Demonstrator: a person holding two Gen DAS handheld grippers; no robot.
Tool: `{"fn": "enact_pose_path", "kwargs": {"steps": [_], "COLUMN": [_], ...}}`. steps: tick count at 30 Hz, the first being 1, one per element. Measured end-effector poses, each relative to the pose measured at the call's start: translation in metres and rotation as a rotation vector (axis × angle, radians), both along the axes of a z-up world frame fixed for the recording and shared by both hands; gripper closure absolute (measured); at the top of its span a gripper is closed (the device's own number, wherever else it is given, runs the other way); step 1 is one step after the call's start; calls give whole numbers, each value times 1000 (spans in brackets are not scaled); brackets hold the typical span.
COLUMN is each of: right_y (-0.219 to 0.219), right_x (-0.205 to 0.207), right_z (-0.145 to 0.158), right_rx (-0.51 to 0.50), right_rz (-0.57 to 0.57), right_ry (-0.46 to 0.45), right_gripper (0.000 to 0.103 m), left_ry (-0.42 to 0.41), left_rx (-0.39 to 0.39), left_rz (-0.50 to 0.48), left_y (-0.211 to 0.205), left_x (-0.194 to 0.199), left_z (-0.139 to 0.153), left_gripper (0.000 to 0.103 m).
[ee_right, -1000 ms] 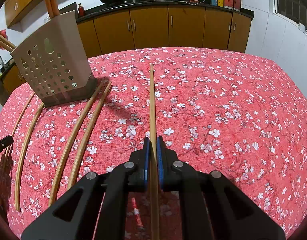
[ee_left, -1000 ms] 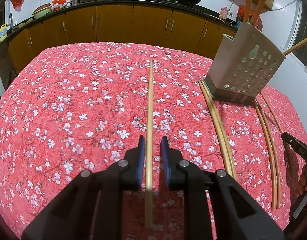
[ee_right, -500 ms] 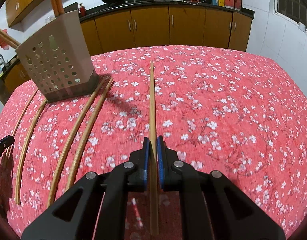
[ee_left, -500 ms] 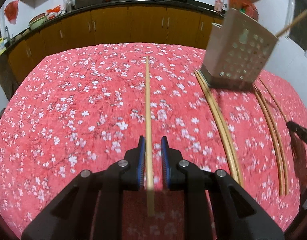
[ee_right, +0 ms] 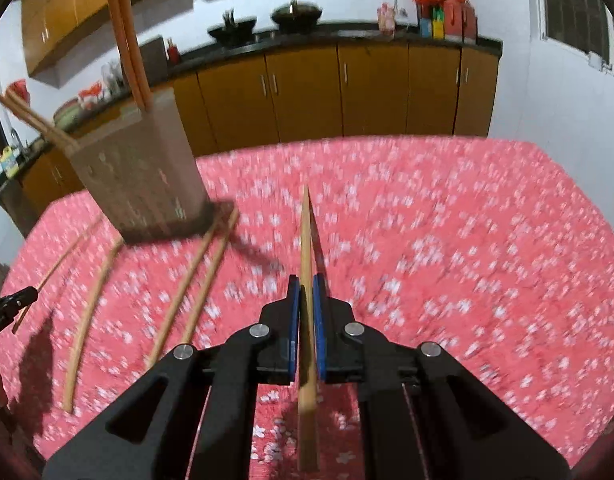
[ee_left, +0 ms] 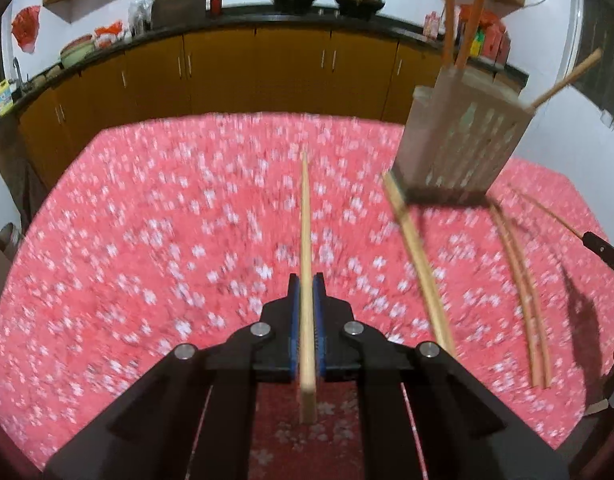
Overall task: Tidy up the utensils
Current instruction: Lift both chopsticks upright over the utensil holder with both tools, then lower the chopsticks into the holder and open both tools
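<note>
Left gripper [ee_left: 306, 284]: jaws pinch one chopstick [ee_left: 305, 216], clear of the tabletop [ee_left: 127, 240].
Right gripper [ee_right: 306, 284]: jaws pinch another chopstick [ee_right: 306, 236].
Holder [ee_left: 463, 136]: upright, loose pairs beside it.
Risk: long sticks pivot, miss the holder's opening.

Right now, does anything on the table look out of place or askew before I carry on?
Yes: four loose chopsticks lie flat on the red floral tablecloth around the perforated holder, not inside it. The left gripper and the right gripper each clamp one more chopstick. Nothing looks spilled or broken.
</note>
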State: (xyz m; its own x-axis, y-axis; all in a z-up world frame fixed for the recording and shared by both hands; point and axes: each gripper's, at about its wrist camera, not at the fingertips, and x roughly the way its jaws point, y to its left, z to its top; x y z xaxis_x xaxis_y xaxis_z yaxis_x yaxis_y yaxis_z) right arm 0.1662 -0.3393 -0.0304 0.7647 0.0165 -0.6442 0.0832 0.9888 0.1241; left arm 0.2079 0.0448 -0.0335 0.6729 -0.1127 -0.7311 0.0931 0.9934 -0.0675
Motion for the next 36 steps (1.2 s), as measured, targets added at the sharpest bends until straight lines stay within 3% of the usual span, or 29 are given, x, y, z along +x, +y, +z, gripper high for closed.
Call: {"fn": "enact_pose_path", "kwargs": {"steps": [8, 19, 25, 31, 36], "right_y": [3, 30, 56, 69, 72], "right_x": [-11, -30, -30, 6, 42], "right_z": [63, 144, 187, 189, 168], "right_rx": [7, 67, 94, 55, 66], "right_rz": [3, 150, 193, 135, 112], "right_ry": [-205, -410, -587, -659, -601], "right_gripper": [95, 96, 96, 96, 96], "left_ry": [-193, -338, -437, -546, -544], "left_rx": [-56, -93, -143, -198, -190], "left_rz": [-18, -105, -168, -154, -126], "left_y": [0, -20, -47, -65, -79], "left_x": [-17, -31, -38, -30, 1], "left_z": [75, 142, 186, 226, 226], "left_gripper": [95, 96, 96, 96, 96]}}
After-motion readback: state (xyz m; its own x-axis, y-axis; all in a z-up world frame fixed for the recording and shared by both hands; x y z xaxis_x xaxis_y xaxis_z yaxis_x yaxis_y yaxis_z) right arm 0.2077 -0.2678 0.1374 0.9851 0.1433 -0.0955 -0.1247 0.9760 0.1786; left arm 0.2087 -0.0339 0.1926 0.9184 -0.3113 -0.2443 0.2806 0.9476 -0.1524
